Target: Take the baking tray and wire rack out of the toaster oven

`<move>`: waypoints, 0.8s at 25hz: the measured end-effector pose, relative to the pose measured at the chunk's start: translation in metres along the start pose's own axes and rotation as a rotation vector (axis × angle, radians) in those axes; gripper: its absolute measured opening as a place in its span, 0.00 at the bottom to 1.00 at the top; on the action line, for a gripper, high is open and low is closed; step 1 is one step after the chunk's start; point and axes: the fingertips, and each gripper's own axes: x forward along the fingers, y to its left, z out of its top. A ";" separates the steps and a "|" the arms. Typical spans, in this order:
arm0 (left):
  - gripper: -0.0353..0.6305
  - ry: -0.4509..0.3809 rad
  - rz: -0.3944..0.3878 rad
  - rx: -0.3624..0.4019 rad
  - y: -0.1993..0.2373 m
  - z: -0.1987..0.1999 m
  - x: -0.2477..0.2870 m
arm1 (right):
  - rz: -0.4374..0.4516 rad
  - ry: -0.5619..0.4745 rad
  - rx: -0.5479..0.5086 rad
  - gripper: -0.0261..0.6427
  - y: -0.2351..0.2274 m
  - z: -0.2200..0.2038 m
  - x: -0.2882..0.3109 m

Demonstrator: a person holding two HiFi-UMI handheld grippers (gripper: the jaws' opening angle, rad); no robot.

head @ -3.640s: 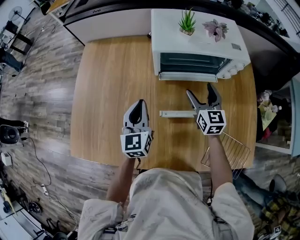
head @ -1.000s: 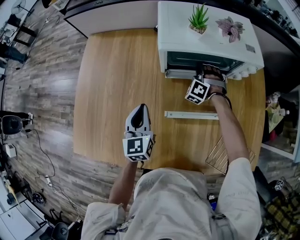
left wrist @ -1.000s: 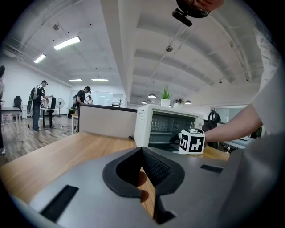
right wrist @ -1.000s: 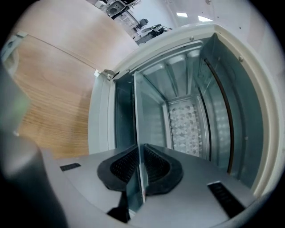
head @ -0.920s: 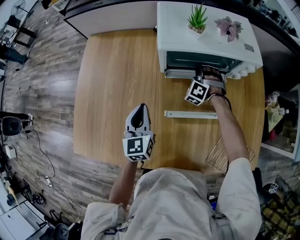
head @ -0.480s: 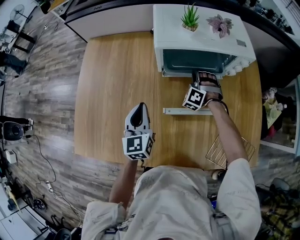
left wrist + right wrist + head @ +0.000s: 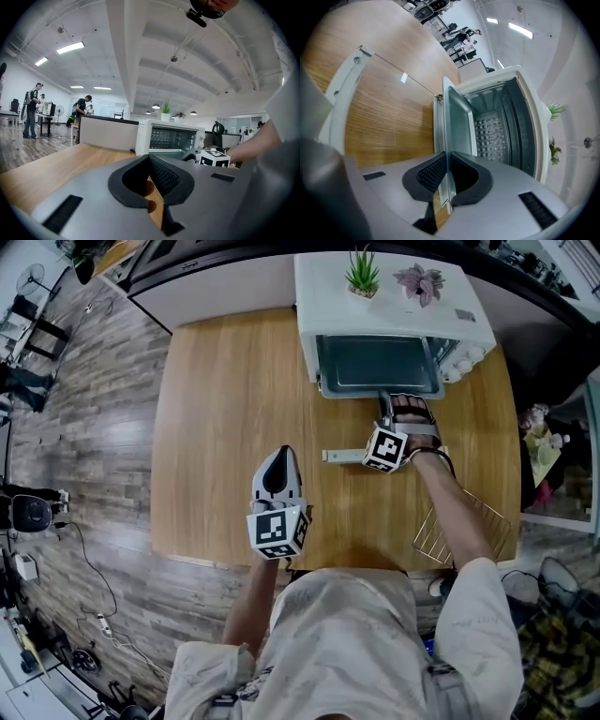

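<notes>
The white toaster oven [image 7: 394,306] stands at the table's far edge with its glass door [image 7: 375,432] folded down flat. A grey baking tray [image 7: 375,365] sticks partway out of the oven mouth. My right gripper [image 7: 384,402] is shut on the tray's front rim [image 7: 446,164], above the open door. In the right gripper view the tray [image 7: 459,126] leads back into the oven cavity [image 7: 504,126]. The wire rack [image 7: 464,526] lies on the table's near right corner. My left gripper [image 7: 278,454] hangs shut and empty over the table's middle [image 7: 149,161].
Two small potted plants [image 7: 361,273] stand on top of the oven. The door's white handle bar [image 7: 347,456] lies across the table in front of the oven. The wooden table [image 7: 225,409] drops off to the floor on the left and front.
My right gripper has drawn back from the oven mouth toward me, and the tray has slid out with it. The left gripper stays about where it was.
</notes>
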 end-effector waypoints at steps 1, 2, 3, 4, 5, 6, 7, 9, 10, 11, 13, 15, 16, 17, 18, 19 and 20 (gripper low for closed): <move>0.07 -0.003 -0.003 -0.002 -0.001 0.000 -0.001 | 0.002 0.002 0.006 0.12 0.002 0.000 -0.004; 0.07 -0.005 -0.007 -0.003 -0.003 0.000 -0.002 | 0.003 0.004 0.011 0.12 0.004 -0.001 -0.007; 0.07 -0.005 -0.012 -0.003 -0.004 0.000 -0.002 | 0.002 0.006 0.014 0.12 0.005 -0.001 -0.011; 0.07 -0.006 -0.017 -0.002 -0.005 0.000 -0.003 | 0.001 0.007 0.016 0.12 0.007 -0.001 -0.014; 0.07 -0.007 -0.022 -0.001 -0.007 0.000 -0.003 | -0.001 0.008 0.018 0.12 0.008 -0.002 -0.017; 0.07 -0.008 -0.026 -0.001 -0.008 0.000 -0.003 | -0.003 0.007 0.020 0.12 0.009 -0.002 -0.020; 0.07 -0.011 -0.031 -0.001 -0.010 0.001 -0.004 | -0.006 0.006 0.022 0.12 0.010 -0.002 -0.023; 0.07 -0.015 -0.041 0.002 -0.013 0.003 -0.005 | -0.012 0.003 0.024 0.12 0.011 -0.002 -0.029; 0.07 -0.017 -0.047 0.004 -0.015 0.003 -0.006 | -0.015 0.003 0.024 0.12 0.012 -0.003 -0.032; 0.07 -0.019 -0.051 0.006 -0.016 0.004 -0.007 | -0.017 0.005 0.023 0.12 0.012 -0.003 -0.035; 0.07 -0.022 -0.059 0.008 -0.018 0.004 -0.009 | -0.018 0.007 0.020 0.12 0.015 -0.003 -0.042; 0.07 -0.024 -0.067 0.010 -0.020 0.005 -0.011 | -0.018 0.003 0.016 0.12 0.019 -0.002 -0.050; 0.07 -0.025 -0.072 0.011 -0.021 0.005 -0.011 | -0.019 0.001 0.012 0.12 0.021 -0.002 -0.054; 0.07 -0.027 -0.078 0.012 -0.022 0.005 -0.011 | -0.019 0.001 0.010 0.12 0.024 -0.003 -0.057; 0.07 -0.028 -0.084 0.013 -0.024 0.005 -0.011 | -0.019 0.000 0.009 0.12 0.027 -0.004 -0.060; 0.07 -0.029 -0.091 0.015 -0.026 0.005 -0.011 | -0.019 0.000 0.009 0.12 0.029 -0.004 -0.063; 0.07 -0.030 -0.098 0.017 -0.028 0.005 -0.011 | -0.022 -0.001 0.007 0.12 0.031 -0.005 -0.066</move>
